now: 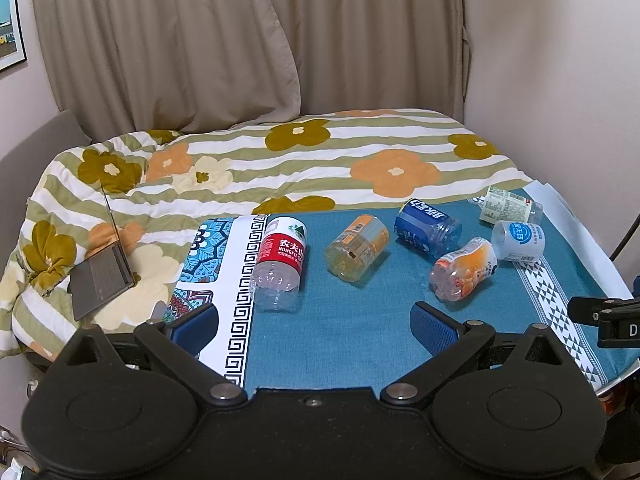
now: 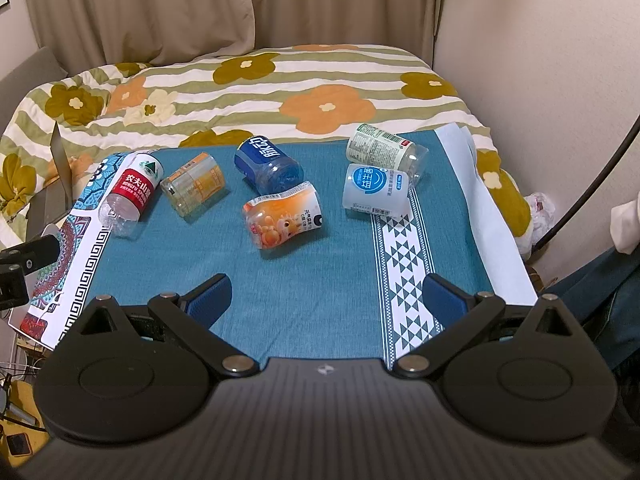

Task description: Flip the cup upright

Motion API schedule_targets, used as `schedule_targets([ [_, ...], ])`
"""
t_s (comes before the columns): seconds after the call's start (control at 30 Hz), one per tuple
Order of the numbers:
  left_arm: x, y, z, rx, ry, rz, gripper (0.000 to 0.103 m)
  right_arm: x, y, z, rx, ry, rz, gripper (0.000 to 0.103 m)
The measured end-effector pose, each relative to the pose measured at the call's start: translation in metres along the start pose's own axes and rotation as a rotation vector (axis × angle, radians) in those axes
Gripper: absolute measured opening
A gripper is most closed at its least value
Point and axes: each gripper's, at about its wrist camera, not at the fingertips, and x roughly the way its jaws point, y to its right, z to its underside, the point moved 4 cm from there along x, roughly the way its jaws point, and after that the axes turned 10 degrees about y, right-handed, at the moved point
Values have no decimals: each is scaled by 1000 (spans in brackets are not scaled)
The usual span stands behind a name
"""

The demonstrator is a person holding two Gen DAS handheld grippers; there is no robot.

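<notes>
I see six cut plastic cups, all lying on their sides on the blue cloth (image 2: 312, 312) of the table, and none of them is upright yet. At about 10 o'clock from my right gripper (image 2: 326, 300) lies the red-label cup (image 2: 130, 192), clear and with nothing inside it. Just beside it is the yellow cup (image 2: 196, 186), then the dark blue cup (image 2: 266, 164) near 12 o'clock, which shows something blue inside; I cannot tell what it is. The orange cartoon cup (image 2: 284, 214) is the nearest one, at 11 o'clock from the right gripper. At 1 o'clock the white cup with the blue round logo (image 2: 376, 190) touches the green-and-white cup (image 2: 380, 148) behind it. Both look empty. My right gripper is released, the jaws spread wide above the cloth and holding nothing. My left gripper (image 1: 314, 330) is released too, wide apart, with the red-label cup (image 1: 280, 264) at 11 o'clock and the orange cartoon cup (image 1: 464, 270) at 1 o'clock from it. A flowered blanket (image 1: 280, 160) lies behind the table, with a laptop (image 1: 104, 276) on it at the left.
</notes>
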Motion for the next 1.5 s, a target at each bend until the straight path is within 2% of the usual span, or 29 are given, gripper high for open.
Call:
schedule_targets([
  [0.97, -5, 2, 0, 2, 1, -25, 103, -2, 0, 1, 2, 0, -22, 103],
  [1.2, -8, 8, -8, -21, -17, -61, 103, 2, 12, -5, 9, -27, -66, 103],
  [1.33, -5, 7, -18, -50, -12, -75, 103, 6, 21, -13, 1, -9, -100, 103],
  [1.5, 15, 1, -31, -35, 1, -114, 103, 21, 29, -24, -31, 16, -141, 103],
])
